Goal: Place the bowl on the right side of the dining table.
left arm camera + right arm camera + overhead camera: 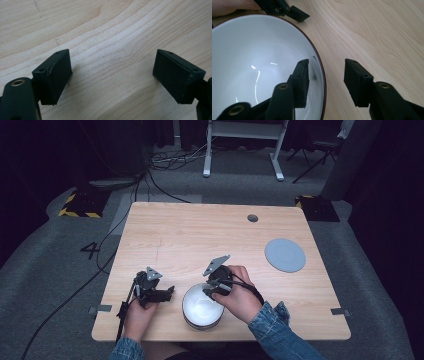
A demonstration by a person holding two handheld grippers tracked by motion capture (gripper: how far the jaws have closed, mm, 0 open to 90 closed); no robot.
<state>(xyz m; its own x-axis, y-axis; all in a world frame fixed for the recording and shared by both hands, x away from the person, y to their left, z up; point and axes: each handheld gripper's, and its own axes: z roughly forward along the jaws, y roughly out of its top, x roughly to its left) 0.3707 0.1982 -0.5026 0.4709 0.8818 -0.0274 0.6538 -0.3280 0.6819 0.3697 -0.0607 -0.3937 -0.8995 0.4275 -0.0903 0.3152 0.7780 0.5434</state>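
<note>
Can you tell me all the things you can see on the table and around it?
round white bowl with a dark rim: one, white inside, near edge of the table, between the two grippers
flat round grey disc: one, grey, right side of the table
light wooden table: one, pale wood, with a small dark round hole near its far edge
white metal frame: one, white, on the floor beyond the table
black cables: several, black, on the grey floor at the left
left gripper: one, black, jaws open over bare wood, left of the bowl
right gripper: one, black, jaws open astride the bowl's rim, one inside, one outside
hands: two, a blue denim sleeve on the right arm
</note>
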